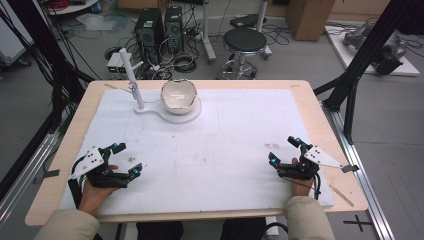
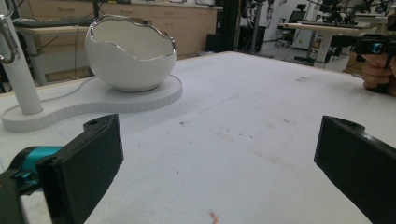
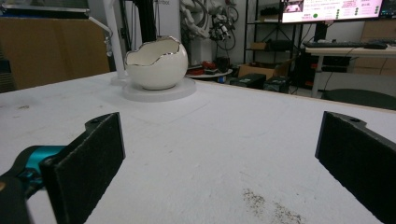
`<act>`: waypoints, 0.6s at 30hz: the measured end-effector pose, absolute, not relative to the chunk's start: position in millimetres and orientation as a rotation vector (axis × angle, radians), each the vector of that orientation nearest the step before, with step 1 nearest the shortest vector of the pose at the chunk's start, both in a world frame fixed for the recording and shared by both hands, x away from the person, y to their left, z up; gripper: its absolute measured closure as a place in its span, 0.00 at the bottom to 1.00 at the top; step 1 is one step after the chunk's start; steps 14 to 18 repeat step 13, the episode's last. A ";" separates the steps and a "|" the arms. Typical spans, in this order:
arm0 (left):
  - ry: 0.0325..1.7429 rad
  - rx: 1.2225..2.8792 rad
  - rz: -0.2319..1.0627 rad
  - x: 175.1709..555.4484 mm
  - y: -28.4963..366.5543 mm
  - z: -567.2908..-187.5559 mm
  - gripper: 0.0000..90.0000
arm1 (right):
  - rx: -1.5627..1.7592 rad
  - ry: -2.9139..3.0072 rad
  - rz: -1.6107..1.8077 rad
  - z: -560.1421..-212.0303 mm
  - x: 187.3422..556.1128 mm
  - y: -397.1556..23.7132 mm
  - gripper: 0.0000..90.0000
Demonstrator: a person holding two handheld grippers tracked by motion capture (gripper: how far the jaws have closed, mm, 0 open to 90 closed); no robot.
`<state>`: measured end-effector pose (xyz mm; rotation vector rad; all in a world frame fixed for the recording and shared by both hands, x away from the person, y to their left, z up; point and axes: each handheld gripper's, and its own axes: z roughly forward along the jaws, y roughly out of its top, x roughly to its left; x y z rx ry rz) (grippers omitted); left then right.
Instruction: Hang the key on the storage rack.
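Observation:
A white eggshell-shaped bowl with a jagged silver rim stands on a flat white base at the table's far middle. A white post with a metal hook rises from the base's left end. The bowl and post lie ahead of the left gripper; the bowl sits far ahead of the right one. My left gripper rests open near the front left. My right gripper rests open near the front right. Nothing lies between either pair of jaws.
A white mat covers the wooden table. A thin wooden stick lies at the front right corner. Small specks mark the mat. Beyond the table stand a black stool, computer towers and black frame legs.

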<state>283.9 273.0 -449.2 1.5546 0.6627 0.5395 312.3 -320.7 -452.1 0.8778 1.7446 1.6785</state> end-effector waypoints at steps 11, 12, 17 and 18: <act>0.717 1.447 0.624 276.3 280.1 -452.5 0.02 | 0.882 1.746 1.680 -452.2 311.7 -320.4 0.00; 0.717 1.447 0.624 276.3 280.1 -452.5 0.02 | 0.869 1.745 1.673 -452.2 312.1 -320.2 0.00; 0.705 1.436 0.637 273.8 280.4 -452.9 0.02 | 0.869 1.745 1.673 -452.2 312.1 -320.2 0.00; 0.705 1.436 0.637 273.8 280.4 -452.9 0.02 | 0.869 1.745 1.673 -452.2 312.1 -320.2 0.00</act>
